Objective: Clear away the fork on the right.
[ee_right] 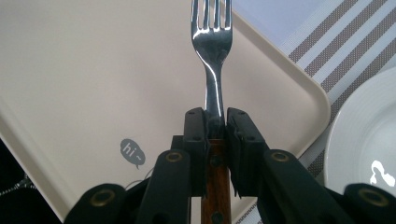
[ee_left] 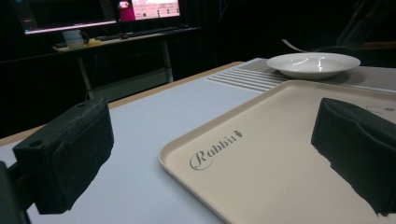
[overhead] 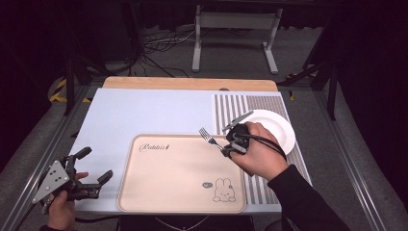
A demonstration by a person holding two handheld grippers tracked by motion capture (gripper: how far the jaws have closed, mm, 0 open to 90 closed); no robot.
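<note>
Jaws of the right gripper (overhead: pixel 230 144) clamp a steel fork with a brown wooden handle (ee_right: pixel 212 60) at its neck, tines over the far right corner of the beige plastic tray with a rabbit drawing (overhead: pixel 163 192). Just right of it, a round white plate (overhead: pixel 281 130) sits on the striped placemat (overhead: pixel 226 103). Near the table's left edge, the left gripper (overhead: pixel 94 166) is held with jaws spread wide, empty

Between the left gripper's (ee_left: pixel 210 154) wide-parted black padded jaws lies a beige plastic tray (ee_left: pixel 280 140) lettered "Rabbit", with a shallow white ceramic plate (ee_left: pixel 314 64) beyond.
</note>
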